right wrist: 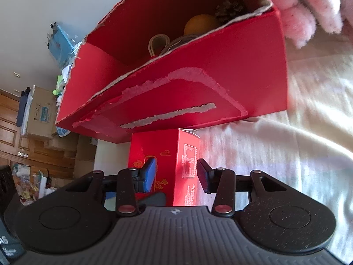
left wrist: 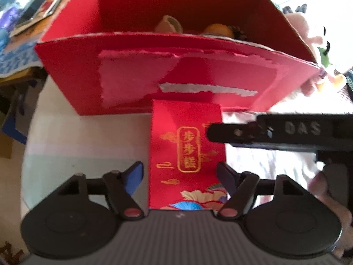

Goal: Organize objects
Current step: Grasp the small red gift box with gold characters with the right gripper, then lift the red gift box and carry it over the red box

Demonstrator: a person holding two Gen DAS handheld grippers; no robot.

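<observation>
A small red box [left wrist: 167, 121] with gold characters sits in front of a large open red carton [left wrist: 132, 77]. My left gripper [left wrist: 179, 174] straddles the small box's width. Its right finger touches the box's edge and its blue left pad stands a little off, so it is open. In the right wrist view my right gripper [right wrist: 176, 174] is shut on the small red box [right wrist: 187, 152] across its thin side. One of its black fingers [left wrist: 264, 130] lies along the gold face. The carton [right wrist: 242, 66] holds an orange [right wrist: 199, 23], a pine cone [right wrist: 229, 10] and a tan roll [right wrist: 157, 43].
A white cloth [right wrist: 286, 132] covers the surface to the right. A pink plush [right wrist: 308, 4] leans by the carton's right end. Books [left wrist: 42, 6] lie at the far left. A cardboard box [right wrist: 42, 112] and clutter stand in the room beyond. A hand [left wrist: 326, 190] shows at the right.
</observation>
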